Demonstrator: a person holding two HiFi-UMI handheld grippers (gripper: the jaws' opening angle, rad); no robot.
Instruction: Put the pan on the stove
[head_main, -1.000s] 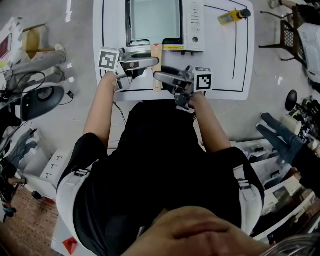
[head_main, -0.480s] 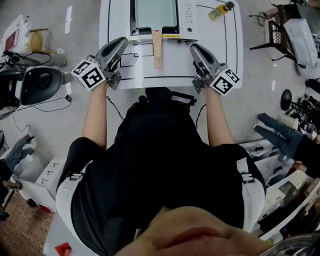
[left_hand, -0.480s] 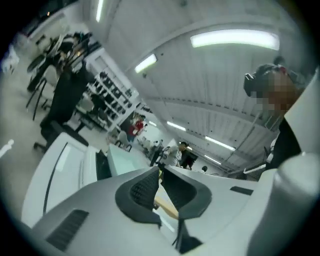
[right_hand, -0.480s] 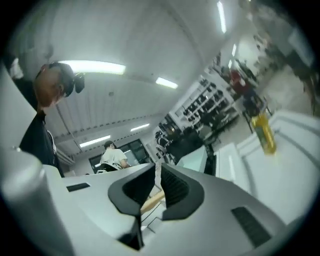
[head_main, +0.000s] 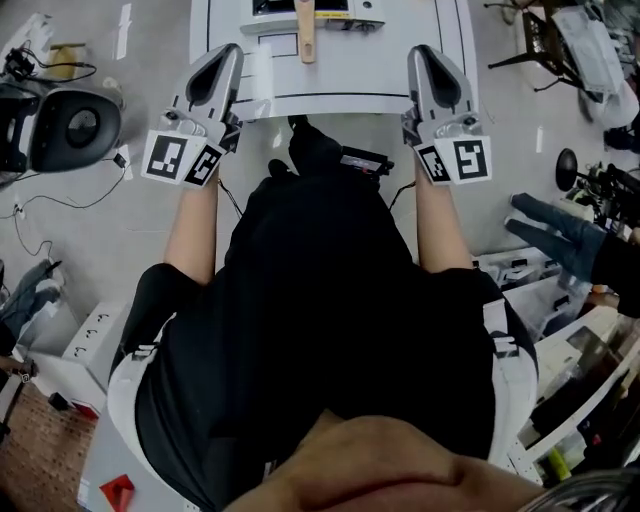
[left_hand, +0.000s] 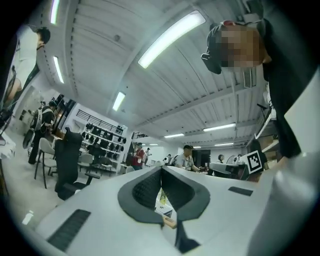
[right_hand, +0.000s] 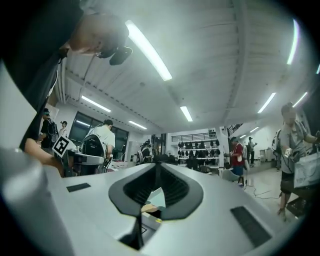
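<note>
In the head view only the pan's wooden handle (head_main: 305, 20) shows, at the top edge, sticking out toward me from the stove (head_main: 362, 10); the pan body is cut off. My left gripper (head_main: 222, 52) hangs over the table's left front part and my right gripper (head_main: 425, 52) over its right front part, both apart from the handle. The left gripper (left_hand: 161, 169) is shut with its tips touching and nothing between them. The right gripper (right_hand: 157, 165) has just been closing and is also shut on nothing. Both point out level across the room.
The white table (head_main: 350, 75) with black outlines lies ahead. A round black and white appliance (head_main: 70, 125) with cables sits on the floor at the left. A chair (head_main: 535, 40) stands at the upper right, with boxes and a gloved hand (head_main: 560, 235) at the right. People and chairs fill the room beyond.
Both grippers left the pan handle, swung apart and rose off the table, rolling so their marker cubes face up. Their jaws went from open to shut. The stove slid to the top edge.
</note>
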